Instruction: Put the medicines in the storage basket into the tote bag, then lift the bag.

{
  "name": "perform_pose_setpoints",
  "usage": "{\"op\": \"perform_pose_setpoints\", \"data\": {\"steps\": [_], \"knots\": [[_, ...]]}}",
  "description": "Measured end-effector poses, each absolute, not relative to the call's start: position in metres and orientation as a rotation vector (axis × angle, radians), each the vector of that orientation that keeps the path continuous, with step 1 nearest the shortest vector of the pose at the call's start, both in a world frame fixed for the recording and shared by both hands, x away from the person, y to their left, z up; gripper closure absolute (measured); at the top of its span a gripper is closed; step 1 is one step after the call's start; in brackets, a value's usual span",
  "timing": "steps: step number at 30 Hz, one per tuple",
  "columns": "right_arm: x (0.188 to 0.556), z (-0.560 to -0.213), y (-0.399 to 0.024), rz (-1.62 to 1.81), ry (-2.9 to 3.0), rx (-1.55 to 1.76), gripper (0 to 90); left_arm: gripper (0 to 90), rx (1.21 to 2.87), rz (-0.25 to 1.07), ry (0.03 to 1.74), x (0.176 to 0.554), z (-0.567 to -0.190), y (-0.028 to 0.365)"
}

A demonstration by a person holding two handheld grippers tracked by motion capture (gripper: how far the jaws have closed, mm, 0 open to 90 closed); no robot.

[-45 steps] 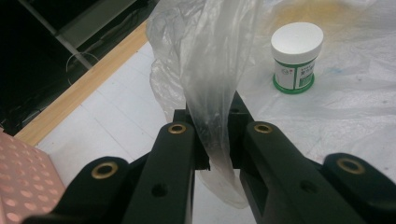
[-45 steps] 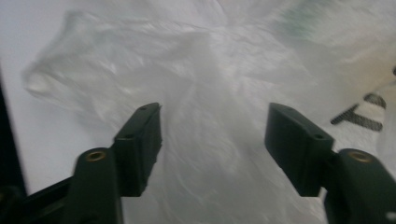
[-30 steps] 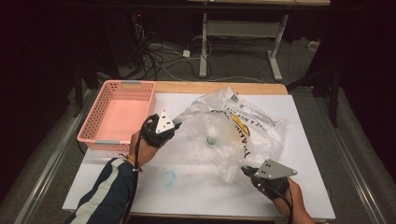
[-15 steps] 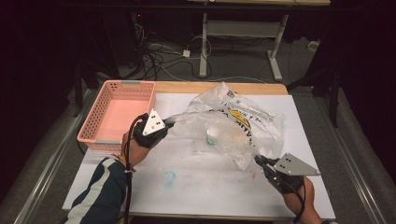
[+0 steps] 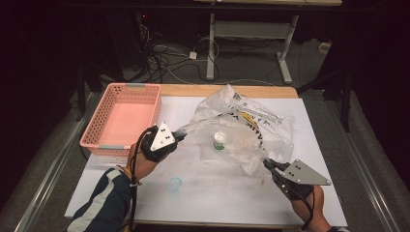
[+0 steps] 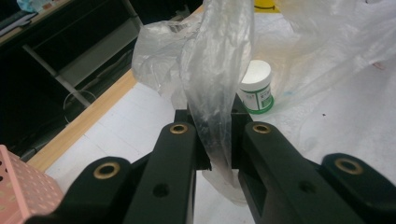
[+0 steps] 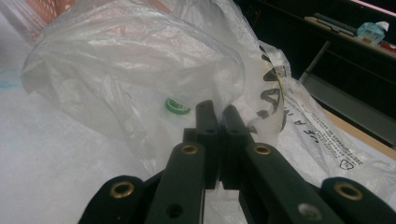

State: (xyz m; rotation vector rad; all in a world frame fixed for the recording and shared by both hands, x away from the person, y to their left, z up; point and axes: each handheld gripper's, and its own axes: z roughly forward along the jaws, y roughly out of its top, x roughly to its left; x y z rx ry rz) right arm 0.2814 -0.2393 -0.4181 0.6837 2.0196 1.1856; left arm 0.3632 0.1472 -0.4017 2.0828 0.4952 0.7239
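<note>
A crumpled clear plastic bag (image 5: pixel 251 123) with yellow and black print lies across the middle of the white table. A small jar (image 5: pixel 220 141) with a white lid and green base stands inside it. My left gripper (image 5: pixel 181 133) is shut on the bag's left edge; in the left gripper view a twisted strip of the bag (image 6: pixel 217 93) runs up from between the jaws, with the jar (image 6: pixel 256 88) behind. My right gripper (image 5: pixel 266 164) is shut on the bag's near right edge. In the right gripper view the jaws (image 7: pixel 216 116) pinch the film, and the jar's green rim (image 7: pixel 176 106) shows through the bag (image 7: pixel 140 60).
A pink plastic basket (image 5: pixel 123 121) stands at the table's left, just beyond the left hand. A faint blue ring mark (image 5: pixel 175 183) lies on the white sheet (image 5: pixel 217 198) near the front. Cables and a desk frame (image 5: pixel 212 43) lie on the floor behind the table.
The right gripper has shifted to the right with the bag's edge, and the left hand has drawn a little to the left. The bag is stretched wider between them.
</note>
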Motion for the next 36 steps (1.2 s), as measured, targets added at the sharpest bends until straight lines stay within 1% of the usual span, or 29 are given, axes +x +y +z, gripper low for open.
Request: {"op": "perform_pose_setpoints", "data": {"steps": [6, 9, 11, 20, 27, 36], "knots": [[0.282, -0.415, -0.238, 1.180, 2.019, 0.673, 90.0, 84.6, 2.092, 0.719, 0.480, 0.355, -0.402, 0.146], [0.281, -0.408, -0.235, 1.125, 1.992, 0.632, 90.0, 84.6, 2.082, 0.734, 0.465, 0.350, -0.397, 0.146], [0.282, -0.398, -0.238, 1.146, 1.958, 0.627, 90.0, 84.5, 2.066, 0.741, 0.460, 0.348, -0.393, 0.147], [0.289, -0.374, -0.246, 1.193, 1.878, 0.622, 90.0, 84.6, 2.013, 0.790, 0.464, 0.341, -0.376, 0.161], [0.291, -0.355, -0.240, 1.166, 1.809, 0.586, 90.0, 84.7, 1.948, 0.839, 0.470, 0.336, -0.359, 0.174], [0.293, -0.350, -0.241, 1.171, 1.766, 0.576, 90.0, 84.7, 1.906, 0.885, 0.462, 0.327, -0.339, 0.184]]}}
